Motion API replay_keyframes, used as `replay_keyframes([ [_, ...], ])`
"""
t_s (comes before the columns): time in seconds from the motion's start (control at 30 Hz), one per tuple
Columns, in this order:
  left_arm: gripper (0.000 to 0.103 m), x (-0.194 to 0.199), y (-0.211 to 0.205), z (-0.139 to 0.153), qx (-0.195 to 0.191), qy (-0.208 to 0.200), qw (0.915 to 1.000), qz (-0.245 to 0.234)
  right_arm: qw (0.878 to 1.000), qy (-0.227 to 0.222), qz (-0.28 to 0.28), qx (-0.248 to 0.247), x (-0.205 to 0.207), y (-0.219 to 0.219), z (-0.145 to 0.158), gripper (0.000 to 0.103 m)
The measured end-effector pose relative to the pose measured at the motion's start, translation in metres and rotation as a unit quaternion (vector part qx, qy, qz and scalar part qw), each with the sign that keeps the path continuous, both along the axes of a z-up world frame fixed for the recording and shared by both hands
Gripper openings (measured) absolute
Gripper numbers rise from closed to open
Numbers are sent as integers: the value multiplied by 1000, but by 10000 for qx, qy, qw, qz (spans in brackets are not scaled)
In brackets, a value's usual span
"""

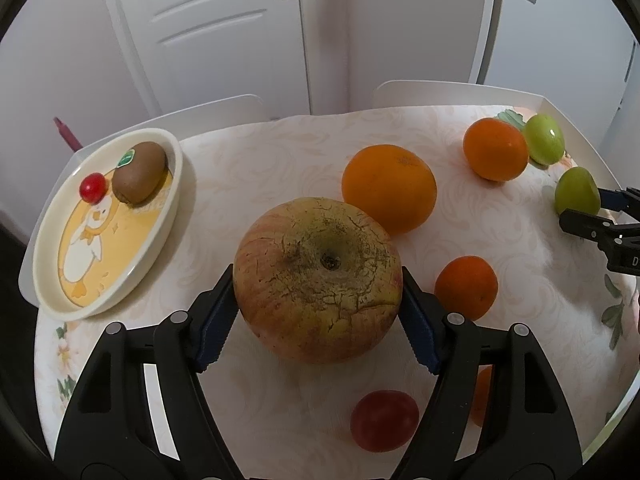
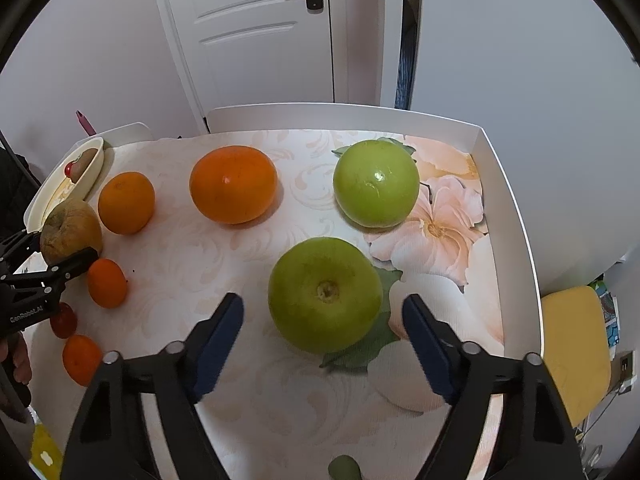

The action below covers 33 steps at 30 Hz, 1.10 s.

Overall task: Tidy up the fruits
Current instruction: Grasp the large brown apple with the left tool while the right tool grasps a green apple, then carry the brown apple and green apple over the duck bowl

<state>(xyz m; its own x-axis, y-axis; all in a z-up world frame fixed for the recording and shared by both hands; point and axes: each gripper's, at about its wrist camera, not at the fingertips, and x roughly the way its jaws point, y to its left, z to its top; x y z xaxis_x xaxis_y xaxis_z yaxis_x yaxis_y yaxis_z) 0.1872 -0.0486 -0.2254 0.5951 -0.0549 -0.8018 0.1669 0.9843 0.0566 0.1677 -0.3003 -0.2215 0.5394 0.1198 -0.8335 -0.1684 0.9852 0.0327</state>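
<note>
Left tongs (image 1: 318,312) grip the russet apple (image 1: 318,276); right tongs (image 2: 322,336) gape around a green apple (image 2: 325,294).

Left claw (image 1: 318,312) low over desk, jaws spread wide, blue pads touching both flanks of big russet apple (image 1: 318,280). Right claw (image 2: 323,340) also low, jaws wide apart, gap on each side of green apple (image 2: 325,294) sitting between fingers; no contact. Both claws point forward, roughly level, left one well off to my left.

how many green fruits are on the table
2: one green fruit between the right gripper's open jaws, the other behind it near the tray's back corner. More may be hidden.
</note>
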Motion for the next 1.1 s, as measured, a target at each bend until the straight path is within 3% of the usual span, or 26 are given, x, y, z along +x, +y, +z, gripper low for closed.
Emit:
replay_keyframes([
  [0.23, 79, -1, 3, 0, 10, 18, 10000, 33, 10000, -30, 6, -81, 3, 0, -1, 63],
  [0.33, 79, -1, 2, 1, 24, 18, 10000, 39, 9999, -23, 3, -112, 4, 0, -1, 49],
  [0.7, 79, -14, 14, 22, -80, -156, 9997, 166, 9997, -153, 154, -135, -7, 3, 13, 49],
  [1.1, 79, -42, 56, 81, -208, -426, 9976, 505, 9976, -373, 584, -52, -20, 47, 64, 49],
])
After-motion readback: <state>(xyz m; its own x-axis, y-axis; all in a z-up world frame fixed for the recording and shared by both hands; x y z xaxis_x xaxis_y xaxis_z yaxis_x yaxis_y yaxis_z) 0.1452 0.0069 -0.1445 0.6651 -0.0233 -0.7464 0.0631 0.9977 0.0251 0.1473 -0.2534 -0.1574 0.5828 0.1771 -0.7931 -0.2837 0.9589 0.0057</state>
